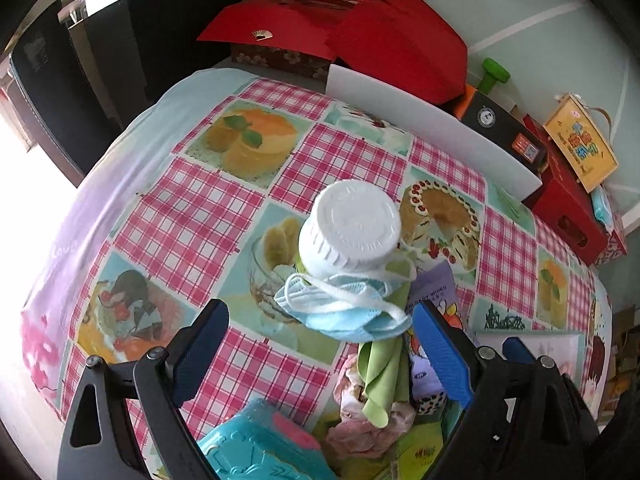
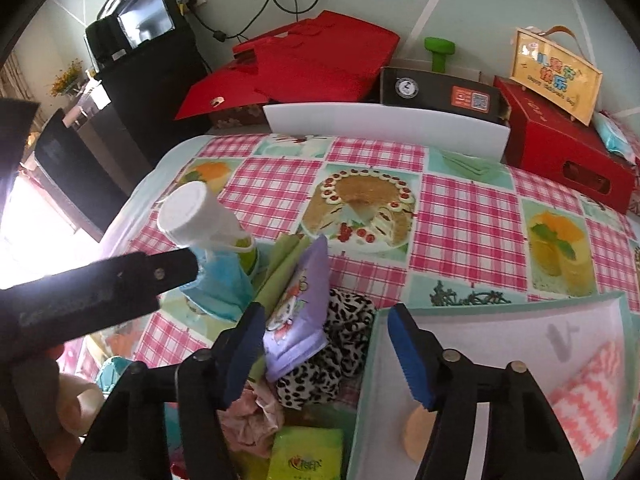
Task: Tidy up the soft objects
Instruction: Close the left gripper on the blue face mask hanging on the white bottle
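A pile of soft things lies on the checked tablecloth (image 1: 192,208): a blue face mask (image 1: 344,316) draped around a white-capped bottle (image 1: 352,232), a green cloth (image 1: 380,376), a crumpled pink cloth (image 1: 360,428), a purple packet (image 2: 296,320) and a leopard-print cloth (image 2: 340,360). My left gripper (image 1: 320,350) hangs open over the mask and the green cloth, pressing on nothing. My right gripper (image 2: 328,354) stands partly open, its left finger beside the purple packet and its right finger inside the fabric box (image 2: 372,380). The leopard cloth lies below, between the fingers, ungripped.
The fabric box holds a pink zigzag cloth (image 2: 588,384). A teal pack (image 1: 256,448) and a green tissue pack (image 2: 308,456) lie near the front. Red boxes (image 2: 312,60), a white board (image 2: 384,124), a black box (image 2: 436,88) and a yellow sign (image 2: 556,72) line the back.
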`<control>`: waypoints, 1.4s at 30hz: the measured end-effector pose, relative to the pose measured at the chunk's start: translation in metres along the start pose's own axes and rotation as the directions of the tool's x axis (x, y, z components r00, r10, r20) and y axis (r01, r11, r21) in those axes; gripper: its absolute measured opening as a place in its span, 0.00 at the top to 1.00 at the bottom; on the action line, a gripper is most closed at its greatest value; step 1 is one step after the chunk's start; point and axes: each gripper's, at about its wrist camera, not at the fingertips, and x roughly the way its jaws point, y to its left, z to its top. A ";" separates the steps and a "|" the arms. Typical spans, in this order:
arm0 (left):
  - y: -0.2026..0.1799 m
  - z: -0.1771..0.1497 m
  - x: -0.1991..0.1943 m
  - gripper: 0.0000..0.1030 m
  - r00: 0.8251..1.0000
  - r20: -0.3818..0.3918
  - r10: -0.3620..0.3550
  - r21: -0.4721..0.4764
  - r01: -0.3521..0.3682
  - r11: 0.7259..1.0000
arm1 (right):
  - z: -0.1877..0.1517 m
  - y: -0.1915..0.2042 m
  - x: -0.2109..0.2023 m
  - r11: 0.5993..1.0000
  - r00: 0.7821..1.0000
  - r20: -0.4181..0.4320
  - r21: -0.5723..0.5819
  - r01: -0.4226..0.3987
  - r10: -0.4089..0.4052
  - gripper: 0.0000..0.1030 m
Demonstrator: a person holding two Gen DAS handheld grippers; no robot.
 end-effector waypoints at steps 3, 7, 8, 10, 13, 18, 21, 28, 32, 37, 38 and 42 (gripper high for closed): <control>0.001 0.001 0.002 0.09 1.000 0.000 0.001 -0.013 -0.001 1.000 | 0.002 0.003 0.002 1.000 1.000 0.002 -0.007 -0.018 0.018 0.46; 0.000 0.001 0.009 0.09 1.000 -0.012 -0.013 -0.022 0.013 1.000 | 0.001 0.006 0.006 0.999 1.000 -0.004 -0.013 -0.030 0.029 0.54; -0.001 0.001 0.010 0.09 1.000 -0.013 -0.017 -0.022 0.016 1.000 | 0.001 0.006 0.008 0.999 0.999 -0.007 -0.013 -0.034 0.034 0.55; -0.003 0.001 0.012 0.09 1.000 -0.013 -0.023 -0.018 0.023 1.000 | 0.000 0.006 0.010 0.999 0.999 -0.010 -0.009 -0.041 0.041 0.56; -0.005 0.001 0.015 0.10 0.999 -0.018 -0.040 -0.013 0.039 0.999 | 0.000 0.005 0.011 0.999 0.999 -0.013 -0.003 -0.049 0.049 0.64; -0.008 0.001 0.024 0.19 0.999 -0.025 -0.040 -0.006 0.040 0.999 | -0.001 -0.001 0.016 0.998 0.998 -0.024 0.021 -0.064 0.064 0.71; -0.010 0.001 0.030 0.28 0.998 -0.034 -0.047 -0.005 0.047 0.999 | -0.002 -0.004 0.018 0.997 0.997 -0.028 0.032 -0.076 0.077 0.76; -0.016 -0.001 0.037 0.70 1.000 -0.025 -0.014 0.018 0.015 1.000 | -0.002 -0.005 0.020 0.996 0.996 -0.031 0.041 -0.085 0.086 0.77; -0.013 0.000 0.038 0.88 0.999 -0.013 -0.045 0.003 0.045 0.999 | -0.003 -0.008 0.018 0.994 0.995 -0.024 0.052 -0.100 0.101 0.82; -0.012 0.000 0.034 0.91 0.998 -0.007 -0.056 0.001 0.056 0.998 | -0.002 -0.009 0.013 0.991 0.993 -0.011 0.060 -0.119 0.120 0.86; -0.012 0.000 0.032 0.91 0.998 -0.005 -0.057 -0.001 0.057 0.998 | -0.002 -0.009 0.012 0.991 0.993 -0.008 0.061 -0.120 0.121 0.87; -0.012 -0.001 0.022 0.91 0.997 0.015 -0.072 0.002 0.072 0.997 | -0.002 -0.013 0.005 0.987 0.990 0.004 0.076 -0.141 0.141 0.91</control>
